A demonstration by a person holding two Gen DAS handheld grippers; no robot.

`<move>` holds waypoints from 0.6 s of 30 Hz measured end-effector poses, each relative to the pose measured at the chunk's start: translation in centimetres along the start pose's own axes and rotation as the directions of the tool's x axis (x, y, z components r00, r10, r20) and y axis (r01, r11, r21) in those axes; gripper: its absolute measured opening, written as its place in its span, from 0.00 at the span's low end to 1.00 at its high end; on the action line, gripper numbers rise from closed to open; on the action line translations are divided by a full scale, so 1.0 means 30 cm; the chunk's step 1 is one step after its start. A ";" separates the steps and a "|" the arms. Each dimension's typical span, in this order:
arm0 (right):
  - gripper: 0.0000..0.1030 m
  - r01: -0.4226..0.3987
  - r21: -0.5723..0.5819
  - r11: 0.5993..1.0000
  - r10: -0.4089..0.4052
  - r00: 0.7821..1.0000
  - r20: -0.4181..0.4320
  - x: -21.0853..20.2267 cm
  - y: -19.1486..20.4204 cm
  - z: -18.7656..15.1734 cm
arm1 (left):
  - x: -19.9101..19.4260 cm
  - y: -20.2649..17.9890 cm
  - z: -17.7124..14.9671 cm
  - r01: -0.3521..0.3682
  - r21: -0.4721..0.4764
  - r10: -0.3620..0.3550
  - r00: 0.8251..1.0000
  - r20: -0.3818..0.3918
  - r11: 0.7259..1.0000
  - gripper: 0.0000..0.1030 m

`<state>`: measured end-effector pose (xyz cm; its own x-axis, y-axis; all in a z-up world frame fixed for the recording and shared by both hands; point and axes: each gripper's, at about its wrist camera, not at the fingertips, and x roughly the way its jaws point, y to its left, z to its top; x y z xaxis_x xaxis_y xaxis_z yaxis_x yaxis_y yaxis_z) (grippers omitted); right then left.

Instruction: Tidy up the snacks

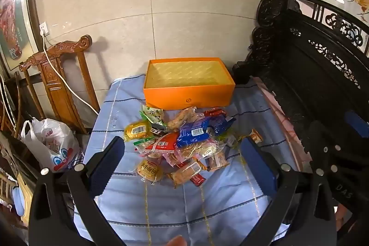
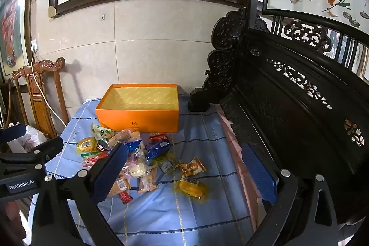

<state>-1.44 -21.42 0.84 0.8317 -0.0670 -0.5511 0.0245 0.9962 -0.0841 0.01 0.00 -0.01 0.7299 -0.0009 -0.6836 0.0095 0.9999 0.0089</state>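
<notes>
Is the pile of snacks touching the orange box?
Cannot tell. In the left wrist view the green packet overlaps the orange box's front wall, but it may only lie in front of it.

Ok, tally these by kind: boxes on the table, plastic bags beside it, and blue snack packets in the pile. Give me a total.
Orange box: 1
White plastic bag: 1
Blue snack packets: 2
Total: 4
</notes>
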 end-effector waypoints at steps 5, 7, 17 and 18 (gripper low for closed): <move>0.97 0.001 0.002 1.000 -0.001 1.000 -0.002 0.007 -0.001 0.005 | -0.002 -0.001 -0.001 -0.004 0.003 0.004 1.000 0.004 1.000 0.96; 0.97 -0.003 0.002 1.000 0.003 1.000 -0.002 0.008 -0.003 0.007 | -0.004 0.001 -0.001 -0.002 0.000 0.002 1.000 0.005 1.000 0.96; 0.97 -0.004 0.002 1.000 0.004 1.000 -0.006 0.016 -0.003 0.011 | 0.002 0.019 0.009 -0.006 0.001 0.006 1.000 0.001 1.000 0.96; 0.97 -0.004 0.001 1.000 0.004 1.000 -0.005 0.018 0.000 0.011 | 0.002 0.025 0.012 -0.006 0.000 0.006 1.000 0.001 1.000 0.96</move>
<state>-0.80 -21.44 0.82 0.8290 -0.0628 -0.5557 0.0213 0.9965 -0.0809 0.30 0.75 0.23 0.7308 0.0047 -0.6826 0.0056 0.9999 0.0129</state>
